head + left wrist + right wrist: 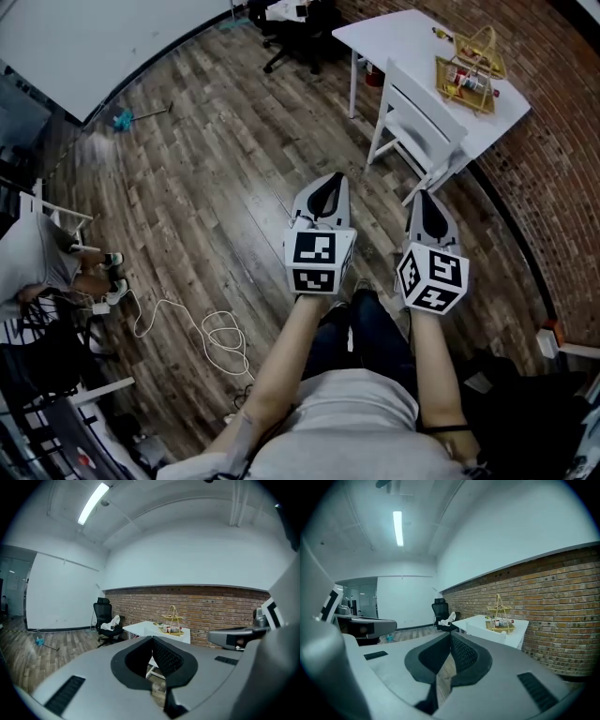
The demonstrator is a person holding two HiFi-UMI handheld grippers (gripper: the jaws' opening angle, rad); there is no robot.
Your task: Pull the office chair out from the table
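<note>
While both claws are pinched shut w/ nothing between the jaws, the left gripper [330, 185] and right gripper [427, 200] point toward the white table [403, 42]. The job's target, a black office chair [292, 42], sits off the table's far end, well apart from both tools. Main risk, judged from this spot: a white chair [424, 127] stands at the table's near side, right on the approach, so a hurried reach could land on the wrong seat. Second risk: the jaws must open before any grip on the backrest or an armrest, and a nudge w/ closed tips would prob. roll or spin the chair rather than draw it out. Third: a tug at an angle could knock the chair's splayed base into a table leg, and that jolt may rattle the gold wire rack [469, 67] on the tabletop's brick-wall side. A white cable [214, 333] loops on the floor well away from the table, a poss. snag for anyone stepping back. As for the chair: black, high back w/ headrest, armrests, and a pale bundle on the seat, cloth or bag, can't tell, which could slide off under an abrupt pull. Whether it touches the table edge can't be made out.
</note>
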